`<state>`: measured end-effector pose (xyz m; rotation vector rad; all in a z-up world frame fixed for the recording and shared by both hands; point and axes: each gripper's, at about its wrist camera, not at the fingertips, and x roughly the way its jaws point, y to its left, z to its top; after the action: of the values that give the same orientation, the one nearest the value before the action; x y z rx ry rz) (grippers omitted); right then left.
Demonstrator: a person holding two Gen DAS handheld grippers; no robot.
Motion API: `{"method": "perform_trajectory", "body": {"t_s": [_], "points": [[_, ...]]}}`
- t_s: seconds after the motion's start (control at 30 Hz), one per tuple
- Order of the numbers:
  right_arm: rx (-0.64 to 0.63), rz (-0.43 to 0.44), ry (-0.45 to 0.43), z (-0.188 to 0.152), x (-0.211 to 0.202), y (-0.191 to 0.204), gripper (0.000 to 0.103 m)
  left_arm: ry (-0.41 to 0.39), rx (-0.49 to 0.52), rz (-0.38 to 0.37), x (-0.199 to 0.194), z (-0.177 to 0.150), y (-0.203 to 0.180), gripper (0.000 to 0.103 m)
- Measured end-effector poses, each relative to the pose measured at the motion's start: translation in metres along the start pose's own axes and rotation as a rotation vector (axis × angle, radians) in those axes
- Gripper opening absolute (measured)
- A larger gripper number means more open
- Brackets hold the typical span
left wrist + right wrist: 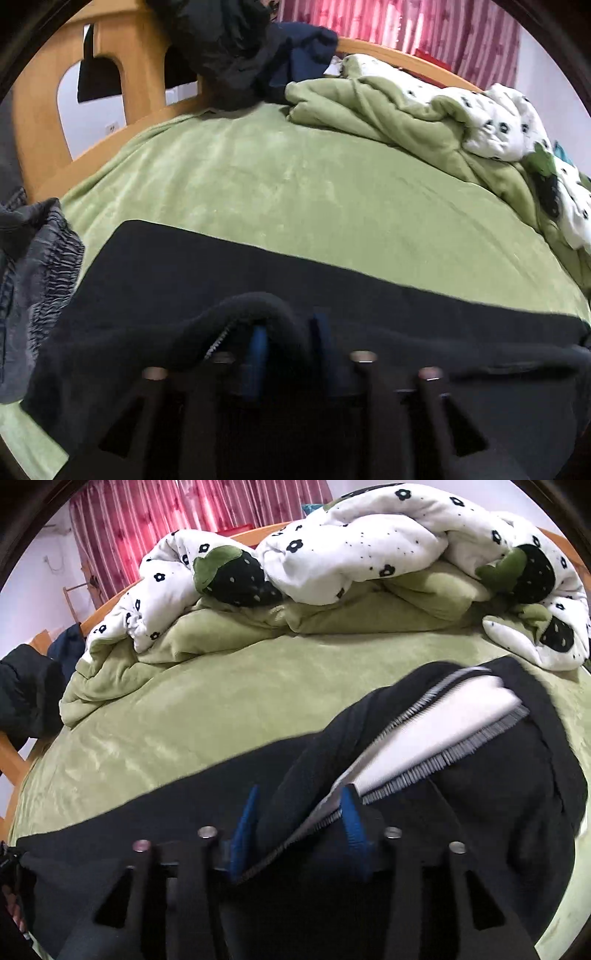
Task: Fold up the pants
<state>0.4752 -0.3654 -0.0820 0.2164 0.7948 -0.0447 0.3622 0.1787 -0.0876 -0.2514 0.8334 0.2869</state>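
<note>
The black fleece-lined pants lie across the green plush bedspread, thick, limp, likely grippy. Left gripper pinches a raised fold; right gripper stands spread around the grey-stitched edge, a sensible hold.

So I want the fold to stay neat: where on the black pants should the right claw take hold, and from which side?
Grip the near hem of the black pants by the grey-toothed zipper, coming in low from the near bed edge along the green bedsheet. That edge is bunched and raised, so it offers a lip; the right claw already straddles it, fingers apart.
</note>
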Motion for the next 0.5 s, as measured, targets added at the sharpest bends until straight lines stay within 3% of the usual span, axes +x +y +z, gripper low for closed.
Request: {"method": "perform_trajectory", "body": {"t_s": [0.03, 0.07, 0.13, 0.27, 0.4, 0.5], "points": [[-0.005, 0.002, 0.001, -0.006, -0.006, 0.000, 0.053, -0.008, 0.002, -0.014, -0.010, -0.004, 0.000, 0.063], [-0.016, 0.009, 0.003, -0.011, -0.015, -0.002, 0.057, -0.021, 0.005, -0.042, -0.023, -0.009, 0.000, 0.070], [-0.039, 0.005, -0.002, -0.023, -0.038, -0.007, 0.060, -0.041, 0.025, -0.077, -0.050, -0.025, 0.003, 0.070], [-0.072, -0.025, -0.016, -0.057, -0.085, -0.023, 0.065, 0.009, 0.025, -0.134, -0.082, -0.062, 0.012, 0.070], [-0.094, -0.061, 0.028, -0.098, -0.113, -0.044, 0.065, 0.094, -0.029, -0.184, -0.094, -0.113, 0.031, 0.070], [-0.030, -0.040, 0.086, -0.124, -0.120, -0.065, 0.065, 0.143, -0.096, -0.234, -0.092, -0.143, 0.048, 0.070]]}}
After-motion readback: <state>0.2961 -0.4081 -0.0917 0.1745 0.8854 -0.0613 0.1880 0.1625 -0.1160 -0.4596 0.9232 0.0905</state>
